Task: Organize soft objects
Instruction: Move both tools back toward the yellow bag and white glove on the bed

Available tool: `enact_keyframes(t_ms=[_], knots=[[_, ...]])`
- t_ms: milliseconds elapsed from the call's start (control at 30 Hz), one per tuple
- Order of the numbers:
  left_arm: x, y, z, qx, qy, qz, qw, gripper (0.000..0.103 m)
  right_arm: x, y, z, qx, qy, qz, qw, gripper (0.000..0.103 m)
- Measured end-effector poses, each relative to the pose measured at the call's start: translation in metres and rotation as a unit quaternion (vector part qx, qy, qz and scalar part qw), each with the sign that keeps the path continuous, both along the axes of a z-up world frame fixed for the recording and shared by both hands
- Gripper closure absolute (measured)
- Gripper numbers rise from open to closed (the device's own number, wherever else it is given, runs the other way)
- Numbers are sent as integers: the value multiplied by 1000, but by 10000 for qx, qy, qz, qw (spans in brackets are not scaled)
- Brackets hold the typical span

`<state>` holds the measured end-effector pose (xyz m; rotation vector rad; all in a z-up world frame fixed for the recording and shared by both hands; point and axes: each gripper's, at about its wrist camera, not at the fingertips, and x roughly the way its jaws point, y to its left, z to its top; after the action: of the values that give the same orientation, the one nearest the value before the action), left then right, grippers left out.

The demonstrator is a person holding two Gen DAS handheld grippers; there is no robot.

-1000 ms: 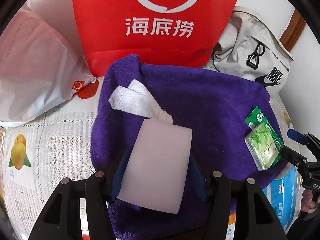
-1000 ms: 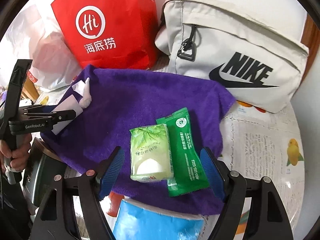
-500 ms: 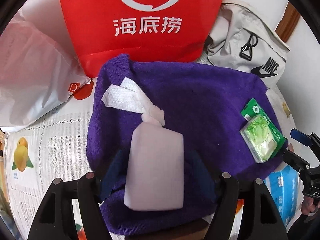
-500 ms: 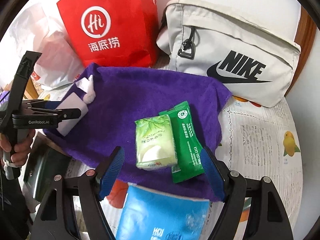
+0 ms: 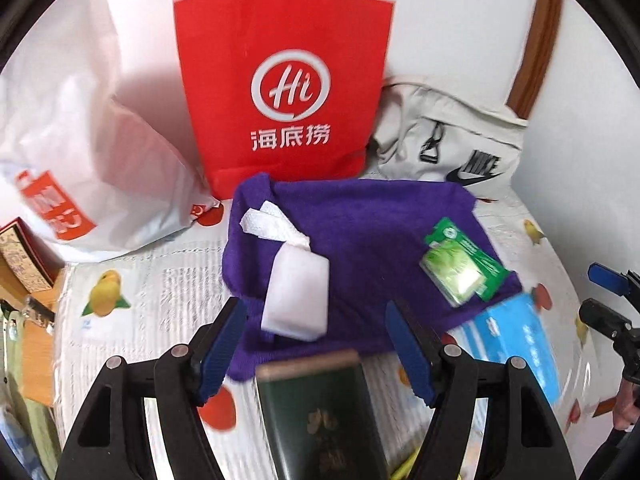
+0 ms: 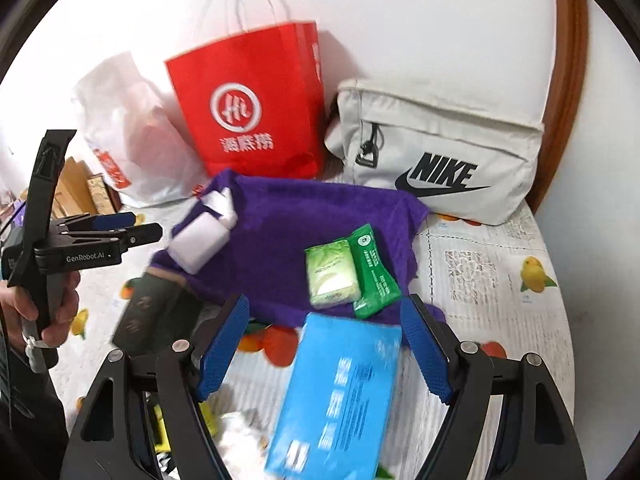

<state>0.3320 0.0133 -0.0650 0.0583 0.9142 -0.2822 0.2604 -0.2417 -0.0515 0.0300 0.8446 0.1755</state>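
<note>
A purple towel (image 5: 360,232) (image 6: 304,224) lies spread on the table. On its near left part lies a white sponge block (image 5: 298,294) (image 6: 198,245), touching a crumpled white tissue (image 5: 270,226). On its right side lie a light green tissue pack (image 5: 454,274) (image 6: 330,272) and a dark green sachet (image 6: 374,272). My left gripper (image 5: 316,352) is open and empty, just in front of the sponge. My right gripper (image 6: 326,350) is open and empty above a blue tissue pack (image 6: 340,396) (image 5: 516,340).
A red paper bag (image 5: 280,92), a white plastic bag (image 5: 80,152) and a grey Nike bag (image 6: 440,156) stand behind the towel. A dark green box (image 5: 320,412) lies under the towel's near edge. Boxes (image 5: 24,256) stand at the far left.
My left gripper let go of the white sponge, opened and pulled back; the sponge now lies on the towel. My right gripper also pulled back, bringing the blue pack into view.
</note>
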Motion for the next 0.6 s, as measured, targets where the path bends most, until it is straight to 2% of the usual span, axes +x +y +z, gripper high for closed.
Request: enact_keyframes(t_ms=[233,467,600], knots=[[-68,9,4,-80,108,23,9999,32,-62,4,23,79,-278,41,9996,25],[-133,14,-7,100,76,-76,9999,32,-111,10,26,114,-342,73,9993,25],[-156,17,-18,142,165,-45,9998,32,-133,13,22,147,-345,115,9992,25]])
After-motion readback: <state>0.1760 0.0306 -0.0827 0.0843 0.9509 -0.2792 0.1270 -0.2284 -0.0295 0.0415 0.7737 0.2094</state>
